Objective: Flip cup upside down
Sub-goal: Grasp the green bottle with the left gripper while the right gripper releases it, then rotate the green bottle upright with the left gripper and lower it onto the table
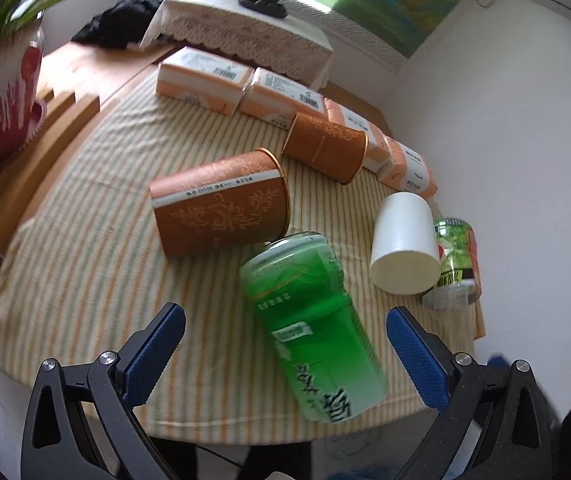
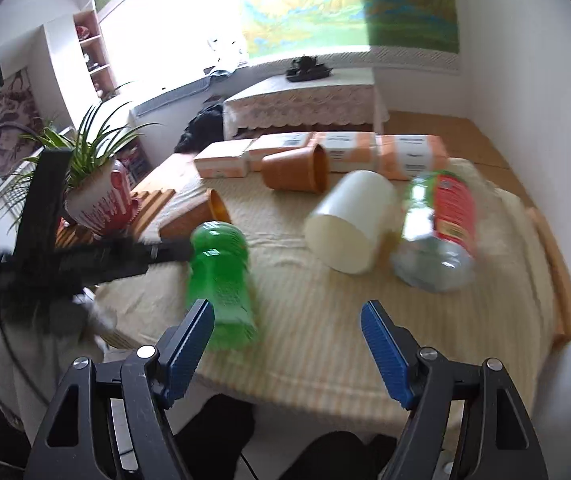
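A white cup (image 1: 404, 243) stands upside down on the striped tablecloth (image 1: 85, 264), its flat base up, at the right of the left wrist view. It also shows in the right wrist view (image 2: 350, 226), blurred, right of centre. My left gripper (image 1: 285, 330) is open and empty, near the table's front edge, with a green bottle (image 1: 313, 328) between its fingers' line of sight. My right gripper (image 2: 287, 332) is open and empty, short of the cup. The left gripper's black body (image 2: 85, 260) shows at the left of the right wrist view.
The green bottle (image 2: 221, 272) lies on the cloth. Two orange canisters (image 1: 221, 204) (image 1: 325, 146) lie on their sides. A clear bottle with a red label (image 2: 439, 228) lies right of the cup. Orange boxes (image 1: 205, 80) line the back. A potted plant (image 2: 99, 196) stands left.
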The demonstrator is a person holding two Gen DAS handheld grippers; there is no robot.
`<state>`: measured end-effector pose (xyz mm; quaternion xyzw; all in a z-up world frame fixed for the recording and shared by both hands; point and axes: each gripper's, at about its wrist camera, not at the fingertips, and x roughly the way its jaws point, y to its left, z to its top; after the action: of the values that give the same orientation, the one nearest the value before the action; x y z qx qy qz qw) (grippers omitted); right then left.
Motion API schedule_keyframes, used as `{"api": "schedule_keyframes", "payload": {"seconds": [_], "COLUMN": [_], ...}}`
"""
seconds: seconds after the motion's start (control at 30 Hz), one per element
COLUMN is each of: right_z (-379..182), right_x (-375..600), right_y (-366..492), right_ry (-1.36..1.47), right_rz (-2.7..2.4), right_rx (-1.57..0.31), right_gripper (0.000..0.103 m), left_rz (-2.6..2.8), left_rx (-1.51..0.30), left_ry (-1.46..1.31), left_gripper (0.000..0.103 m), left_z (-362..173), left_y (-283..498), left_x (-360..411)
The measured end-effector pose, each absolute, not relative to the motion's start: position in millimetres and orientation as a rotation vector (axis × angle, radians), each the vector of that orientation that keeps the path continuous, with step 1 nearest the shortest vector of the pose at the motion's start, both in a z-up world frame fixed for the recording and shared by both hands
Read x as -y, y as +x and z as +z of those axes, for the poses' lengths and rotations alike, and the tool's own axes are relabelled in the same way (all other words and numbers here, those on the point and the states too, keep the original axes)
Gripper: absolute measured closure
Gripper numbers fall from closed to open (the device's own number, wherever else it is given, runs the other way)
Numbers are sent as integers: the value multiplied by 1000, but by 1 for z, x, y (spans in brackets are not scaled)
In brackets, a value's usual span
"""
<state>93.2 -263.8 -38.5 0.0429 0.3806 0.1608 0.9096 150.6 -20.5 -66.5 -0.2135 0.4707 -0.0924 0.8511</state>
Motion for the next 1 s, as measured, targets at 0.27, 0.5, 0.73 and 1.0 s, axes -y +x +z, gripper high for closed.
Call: {"api": "schedule_keyframes", "payload": {"seconds": [0.27,0.5,0.73,1.0], "right_z": [-45,-49,-48,-53], "right_x": [300,308,316,318], "right_y": [65,57,50,49], "right_ry": [134,136,156,160], "right_rz": [322,324,317,299], "right_rx": [-773,-759,-742,-736], "right_gripper": [30,30,30,30], "left_rz": [-122,-83,-82,-115], "left_rx": [-1033,-1055,-1083,-990], "left_ry": [-526,-514,-501,-426], "left_gripper": [4,14,29,29], "left_z": [-80,-90,-100,-77], "left_y": [175,191,198,186], "left_x": [33,41,45,52]}}
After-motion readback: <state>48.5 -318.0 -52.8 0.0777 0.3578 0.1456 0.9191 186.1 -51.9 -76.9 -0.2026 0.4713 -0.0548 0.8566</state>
